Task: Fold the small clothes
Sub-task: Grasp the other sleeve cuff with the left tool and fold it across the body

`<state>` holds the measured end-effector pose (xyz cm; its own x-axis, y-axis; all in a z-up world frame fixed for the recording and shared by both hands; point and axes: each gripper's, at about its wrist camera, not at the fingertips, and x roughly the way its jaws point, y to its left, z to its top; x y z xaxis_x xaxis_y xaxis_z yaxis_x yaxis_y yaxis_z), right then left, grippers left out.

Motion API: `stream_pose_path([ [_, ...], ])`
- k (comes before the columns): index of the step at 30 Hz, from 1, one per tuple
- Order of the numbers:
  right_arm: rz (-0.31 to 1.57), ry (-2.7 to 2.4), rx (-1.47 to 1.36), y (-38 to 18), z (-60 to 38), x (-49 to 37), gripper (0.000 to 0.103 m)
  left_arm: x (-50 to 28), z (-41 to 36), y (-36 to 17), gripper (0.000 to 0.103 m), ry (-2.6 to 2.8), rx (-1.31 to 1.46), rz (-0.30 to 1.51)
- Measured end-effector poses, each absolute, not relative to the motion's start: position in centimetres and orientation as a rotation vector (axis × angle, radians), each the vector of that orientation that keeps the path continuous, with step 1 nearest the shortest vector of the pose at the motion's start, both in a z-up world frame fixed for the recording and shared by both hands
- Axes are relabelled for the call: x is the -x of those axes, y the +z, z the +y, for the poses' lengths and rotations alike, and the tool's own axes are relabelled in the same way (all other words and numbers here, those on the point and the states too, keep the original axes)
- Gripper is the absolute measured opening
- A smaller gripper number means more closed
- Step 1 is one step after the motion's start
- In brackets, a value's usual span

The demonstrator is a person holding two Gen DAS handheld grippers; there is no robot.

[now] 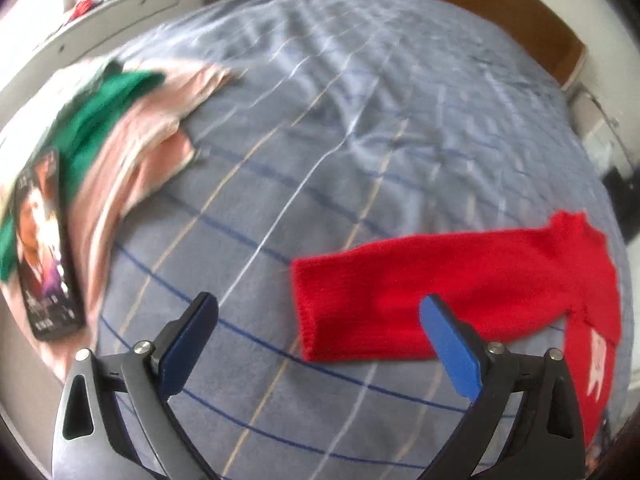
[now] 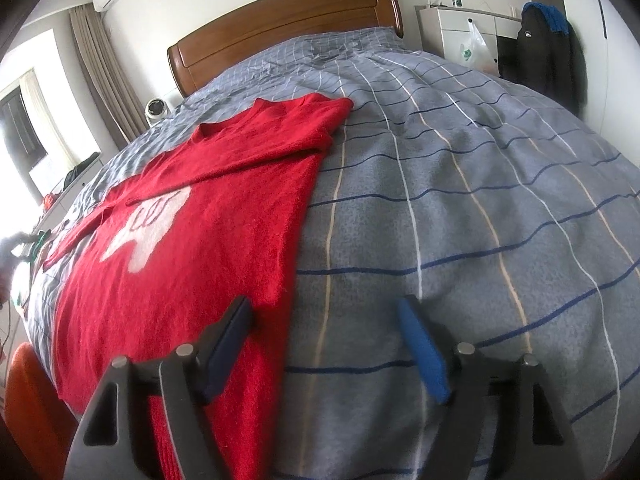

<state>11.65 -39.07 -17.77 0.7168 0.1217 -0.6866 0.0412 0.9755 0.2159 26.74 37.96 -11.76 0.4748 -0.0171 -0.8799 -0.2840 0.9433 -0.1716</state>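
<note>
A small red knit sweater (image 2: 208,216) with a white design lies flat on the blue-grey checked bed cover (image 2: 460,200). One sleeve is folded across its chest. In the left wrist view its other sleeve (image 1: 420,280) stretches out to the left, with the cuff just ahead of my left gripper (image 1: 318,308). That gripper is open and empty above the cover. My right gripper (image 2: 324,312) is open and empty. Its left finger hangs over the sweater's right edge near the hem, and its right finger is over bare cover.
A pile of green (image 1: 92,120) and pink clothes (image 1: 148,140) lies at the left of the bed, with a phone (image 1: 44,248) beside it. A wooden headboard (image 2: 280,28) is at the far end. A white cabinet (image 2: 464,28) and dark hanging clothes (image 2: 548,52) stand at right.
</note>
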Motion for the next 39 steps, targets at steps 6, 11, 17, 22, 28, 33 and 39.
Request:
stream_pose_path([
  [6,0.773,0.044,-0.222,-17.8,-39.1,-11.7,0.075,-27.2,35.9,-13.9,0.005,0.157,0.315,1.096],
  [11,0.771,0.047,-0.238,-17.8,-39.2,-11.7,0.075,-28.6,31.5,-7.0,0.004,0.076,0.291,0.962],
  [17,0.767,0.054,-0.263,-17.8,-39.5,-11.9,0.075,-30.9,15.6,5.7,0.004,-0.257,0.111,0.771],
  [22,0.761,0.071,-0.28,-17.7,-39.9,-11.7,0.075,-31.5,1.1,8.1,0.004,-0.514,0.023,0.731],
  [28,0.76,0.079,-0.265,-17.7,-39.8,-11.4,0.075,-31.0,-10.3,0.5,0.048,-0.632,-0.074,0.883],
  [33,0.756,0.092,-0.287,-17.7,-40.2,-11.2,0.075,-29.0,-8.9,-3.5,0.061,-0.609,-0.086,0.895],
  [39,0.758,0.105,-0.3,-17.8,-40.6,-11.5,0.075,-27.0,2.4,-7.4,0.07,-0.447,-0.04,0.931],
])
